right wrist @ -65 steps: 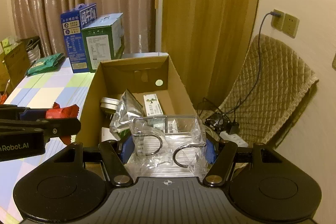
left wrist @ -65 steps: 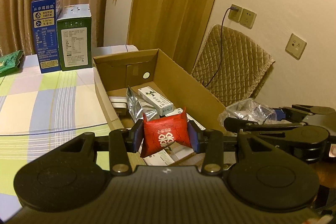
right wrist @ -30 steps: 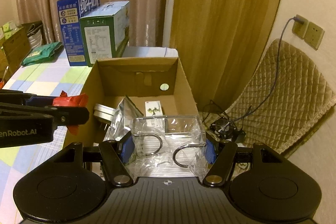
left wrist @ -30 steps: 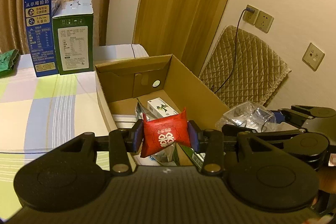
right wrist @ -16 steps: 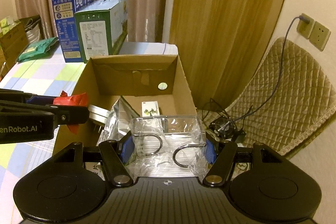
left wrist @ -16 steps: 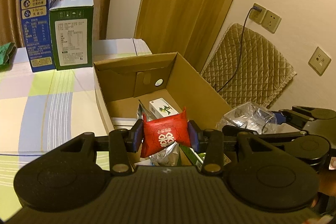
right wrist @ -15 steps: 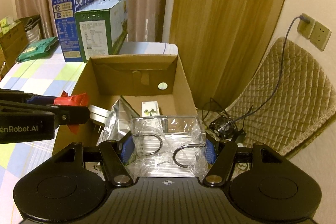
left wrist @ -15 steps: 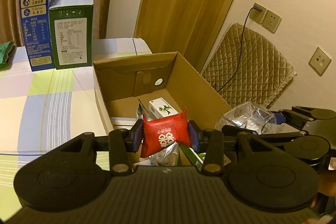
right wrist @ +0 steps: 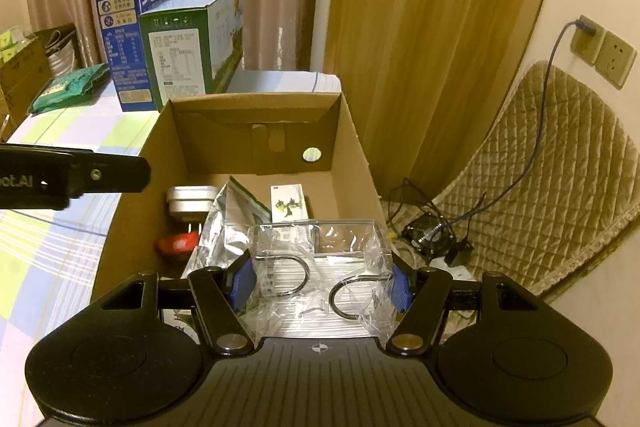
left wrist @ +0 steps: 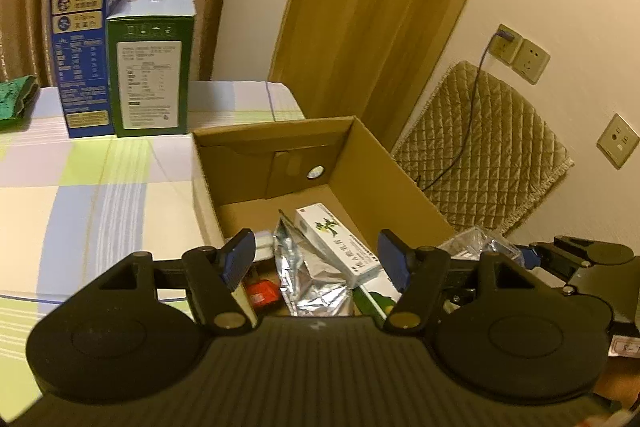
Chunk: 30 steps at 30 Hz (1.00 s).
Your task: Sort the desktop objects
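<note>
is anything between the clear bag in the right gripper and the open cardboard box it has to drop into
Nothing visible blocks it. The clear plastic bag, clamped in the right gripper, hangs over the cardboard box, which is open at the top. Below lie a foil pouch and a red packet.

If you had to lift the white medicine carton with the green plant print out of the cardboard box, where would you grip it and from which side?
Grip the white medicine carton across its narrow width, near the raised far end, coming from above. It lies long and slim, propped on the silver foil pouch, with its long sides exposed; the cardboard box walls likely block a sideways approach.
</note>
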{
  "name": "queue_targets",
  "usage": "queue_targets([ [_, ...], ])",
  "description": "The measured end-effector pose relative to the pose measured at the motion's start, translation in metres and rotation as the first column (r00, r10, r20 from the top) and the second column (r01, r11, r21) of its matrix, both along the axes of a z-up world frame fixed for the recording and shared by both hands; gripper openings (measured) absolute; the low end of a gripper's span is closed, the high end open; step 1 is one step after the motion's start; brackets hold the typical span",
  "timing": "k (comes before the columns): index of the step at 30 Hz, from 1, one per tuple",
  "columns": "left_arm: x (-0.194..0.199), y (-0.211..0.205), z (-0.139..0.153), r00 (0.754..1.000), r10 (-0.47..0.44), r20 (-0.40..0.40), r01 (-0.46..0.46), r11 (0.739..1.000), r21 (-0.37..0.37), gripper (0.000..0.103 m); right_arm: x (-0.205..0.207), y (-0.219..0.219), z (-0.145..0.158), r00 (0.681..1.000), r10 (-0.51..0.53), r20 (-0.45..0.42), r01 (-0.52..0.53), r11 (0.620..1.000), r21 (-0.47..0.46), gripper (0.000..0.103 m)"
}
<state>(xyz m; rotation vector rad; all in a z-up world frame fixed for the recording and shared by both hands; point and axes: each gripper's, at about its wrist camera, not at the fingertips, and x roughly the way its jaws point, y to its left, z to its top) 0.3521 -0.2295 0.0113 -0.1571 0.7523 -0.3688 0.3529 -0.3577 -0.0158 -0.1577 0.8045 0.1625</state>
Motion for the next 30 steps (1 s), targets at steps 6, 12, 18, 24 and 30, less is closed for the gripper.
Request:
queue_targets([
  [6,-0.003,0.011,0.005,1.0,0.016,0.015,-0.017,1.0,0.008,0.063,0.009,0.008,0.0,1.0,0.012,0.009,-0.012,1.0,0.02,0.062],
  [12,-0.006,0.02,0.009,0.999,0.031,0.026,-0.031,1.0,0.003,0.069,0.019,0.009,0.008,0.998,-0.004,0.07,-0.002,0.996,0.087,0.083],
  [18,-0.015,0.032,0.012,0.998,0.058,0.033,-0.058,0.998,0.005,0.084,0.008,-0.009,0.022,0.993,-0.067,0.096,0.055,0.99,0.127,0.085],
  [24,-0.043,0.038,0.016,0.993,0.099,0.065,-0.099,0.995,0.004,0.101,-0.028,-0.028,0.032,0.992,-0.096,0.082,0.082,0.984,0.156,0.095],
  [30,-0.093,0.036,0.024,0.986,0.131,0.105,-0.134,0.991,0.021,0.102,-0.082,-0.027,0.038,0.995,-0.092,0.035,0.087,0.988,0.125,0.101],
])
